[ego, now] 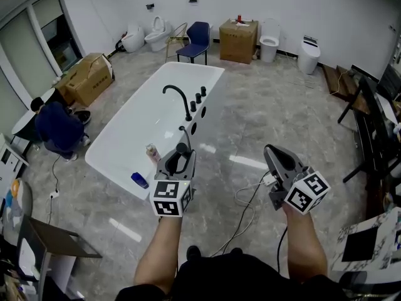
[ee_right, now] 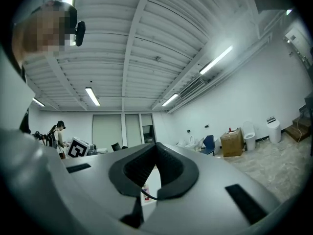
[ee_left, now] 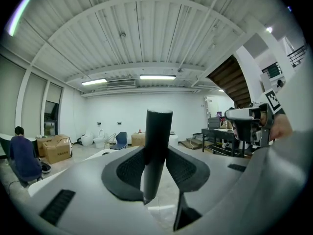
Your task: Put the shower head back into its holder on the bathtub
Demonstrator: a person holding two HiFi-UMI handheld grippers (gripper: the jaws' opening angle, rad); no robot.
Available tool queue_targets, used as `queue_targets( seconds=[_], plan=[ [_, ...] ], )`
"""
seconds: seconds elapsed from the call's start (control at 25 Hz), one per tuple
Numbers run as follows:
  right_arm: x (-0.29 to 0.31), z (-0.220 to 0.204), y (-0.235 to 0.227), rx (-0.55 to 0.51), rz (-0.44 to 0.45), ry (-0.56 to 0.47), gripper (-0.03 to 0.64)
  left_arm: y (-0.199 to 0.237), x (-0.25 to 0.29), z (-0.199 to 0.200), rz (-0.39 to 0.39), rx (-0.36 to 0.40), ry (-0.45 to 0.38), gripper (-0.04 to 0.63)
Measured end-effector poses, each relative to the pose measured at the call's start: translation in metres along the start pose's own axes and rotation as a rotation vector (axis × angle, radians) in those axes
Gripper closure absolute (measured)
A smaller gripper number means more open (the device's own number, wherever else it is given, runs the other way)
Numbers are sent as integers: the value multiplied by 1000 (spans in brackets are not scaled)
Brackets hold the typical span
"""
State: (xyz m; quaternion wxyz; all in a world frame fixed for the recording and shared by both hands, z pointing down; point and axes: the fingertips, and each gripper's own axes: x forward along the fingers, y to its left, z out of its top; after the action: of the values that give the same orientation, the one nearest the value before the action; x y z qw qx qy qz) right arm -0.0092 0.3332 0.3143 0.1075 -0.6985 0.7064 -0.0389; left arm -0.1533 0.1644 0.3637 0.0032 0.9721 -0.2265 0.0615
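Shower head (ee_left: 157, 146): its black handle stands upright between the pads of the left gripper (ego: 178, 160), which clamp it from both sides and are kept moderately wide by it. Right gripper (ego: 274, 153): jaw tips together, nothing between them; it sits well apart to the right of the left gripper. White bathtub (ego: 212, 83) lies just ahead of and below the left gripper's tips. Black faucet (ego: 178, 96) stands on the rim farther ahead. Blue bottle (ego: 139, 180) rests on the near rim, to that gripper's left. The holder cannot be identified.
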Motion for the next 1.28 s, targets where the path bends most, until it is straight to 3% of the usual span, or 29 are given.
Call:
queue_targets(
  seconds=[0.24, 0.72, 1.0, 1.28],
  plan=[
    [-25, 2, -18, -12, 22, 18, 600, -26, 10, 3, 36, 2, -4, 448],
    [-42, -7, -49, 25, 14, 39, 600, -47, 32, -2, 33, 1, 14, 448],
    [-13, -14, -75, 37, 4, 57, 600, -36, 68, 6, 2, -15, -8, 448],
    [56, -18, -100, 37, 33, 73, 600, 0, 118, 27, -13, -13, -57, 448]
  ],
)
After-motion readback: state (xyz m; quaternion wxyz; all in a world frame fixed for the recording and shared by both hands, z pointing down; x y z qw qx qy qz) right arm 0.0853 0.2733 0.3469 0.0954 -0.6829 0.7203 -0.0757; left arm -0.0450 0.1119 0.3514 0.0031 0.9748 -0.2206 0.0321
